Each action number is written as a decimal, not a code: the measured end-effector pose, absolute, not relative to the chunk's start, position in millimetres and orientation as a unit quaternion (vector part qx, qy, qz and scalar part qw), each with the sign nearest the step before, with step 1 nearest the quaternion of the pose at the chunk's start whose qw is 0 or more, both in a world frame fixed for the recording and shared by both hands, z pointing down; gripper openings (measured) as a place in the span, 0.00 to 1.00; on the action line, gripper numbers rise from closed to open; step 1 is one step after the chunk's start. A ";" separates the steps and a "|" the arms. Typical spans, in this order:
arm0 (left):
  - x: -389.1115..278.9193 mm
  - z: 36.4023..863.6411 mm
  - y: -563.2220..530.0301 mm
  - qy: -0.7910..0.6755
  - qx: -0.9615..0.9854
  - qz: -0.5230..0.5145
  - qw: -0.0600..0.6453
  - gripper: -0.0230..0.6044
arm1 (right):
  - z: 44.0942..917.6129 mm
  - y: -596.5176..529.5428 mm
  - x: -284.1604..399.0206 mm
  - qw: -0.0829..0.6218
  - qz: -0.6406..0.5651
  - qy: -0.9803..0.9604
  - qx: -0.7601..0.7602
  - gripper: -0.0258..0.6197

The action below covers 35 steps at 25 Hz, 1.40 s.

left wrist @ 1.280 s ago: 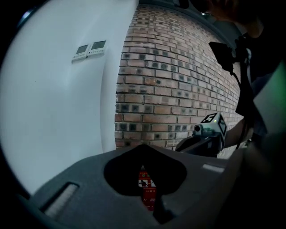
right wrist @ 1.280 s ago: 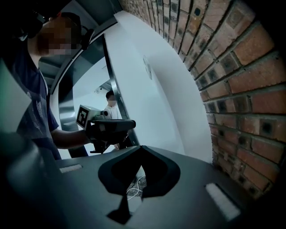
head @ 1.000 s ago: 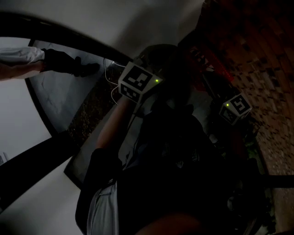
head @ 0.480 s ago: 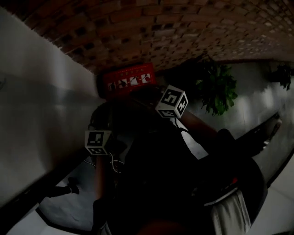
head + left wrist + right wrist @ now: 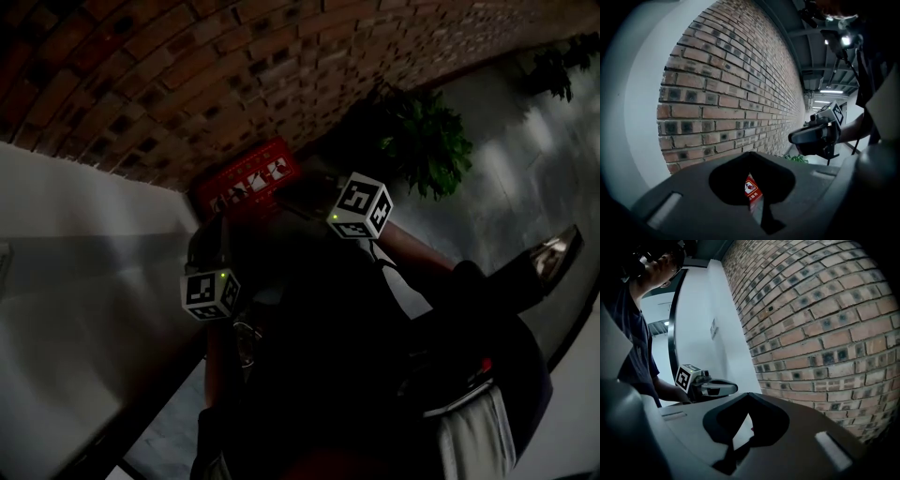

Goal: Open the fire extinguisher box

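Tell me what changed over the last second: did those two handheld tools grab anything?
Mostly the person turned: a second ago the head view had the red fire extinguisher box dim at its upper right; now it sits mid-view against the brick wall. The left gripper and right gripper came round too, short of the box. Nothing was taken hold of; both sets of fingers are together, empty.

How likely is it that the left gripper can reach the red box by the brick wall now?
Probably yes: the left gripper aims at the red box, seen through the slit between its jaws, and nothing visible stands between them.
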<state>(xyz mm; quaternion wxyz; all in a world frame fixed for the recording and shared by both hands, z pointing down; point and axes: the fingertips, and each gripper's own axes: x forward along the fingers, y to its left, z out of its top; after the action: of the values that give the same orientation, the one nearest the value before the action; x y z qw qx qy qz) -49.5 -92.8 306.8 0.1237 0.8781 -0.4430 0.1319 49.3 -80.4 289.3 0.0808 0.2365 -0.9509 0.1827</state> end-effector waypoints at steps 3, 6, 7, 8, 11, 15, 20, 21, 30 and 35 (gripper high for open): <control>-50.7 301.7 -94.5 -0.442 0.880 0.130 0.115 0.04 | 292.9 -70.8 49.9 0.075 0.185 -0.954 0.222 0.04; -39.5 299.9 -106.1 -0.425 0.889 0.141 0.097 0.04 | 299.4 -74.1 60.8 0.086 0.178 -0.954 0.226 0.04; -39.9 300.8 -110.6 -0.423 0.890 0.143 0.093 0.04 | 305.2 -75.5 61.4 0.092 0.179 -0.953 0.226 0.04; -44.5 304.3 -114.3 -0.425 0.889 0.144 0.092 0.04 | 312.6 -76.0 60.0 0.095 0.182 -0.953 0.224 0.04; -68.8 327.4 -121.1 -0.457 0.867 0.170 0.098 0.04 | 332.6 -79.0 50.7 0.107 0.194 -0.952 0.211 0.04; -78.7 368.5 -117.0 -0.488 0.839 0.204 0.128 0.04 | 355.0 -90.7 49.7 0.124 0.204 -0.949 0.206 0.04; -80.6 422.1 -111.8 -0.507 0.813 0.218 0.186 0.04 | 382.7 -107.7 51.2 0.129 0.216 -0.945 0.209 0.04; -79.7 430.6 -113.2 -0.509 0.810 0.219 0.193 0.04 | 389.5 -111.1 51.2 0.127 0.219 -0.944 0.210 0.04; -72.1 556.4 -107.3 -0.484 0.799 0.262 0.244 0.04 | 487.2 -123.6 31.3 0.138 0.226 -0.942 0.207 0.04; -66.6 632.0 -82.2 -0.460 0.791 0.284 0.287 0.04 | 540.7 -99.1 20.9 0.164 0.230 -0.938 0.202 0.04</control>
<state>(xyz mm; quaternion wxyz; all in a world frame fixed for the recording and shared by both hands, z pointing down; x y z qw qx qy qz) -66.6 -82.2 632.0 0.2868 0.7908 -0.4600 0.2843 20.9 -99.1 540.7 0.1643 0.2022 -0.9376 0.2300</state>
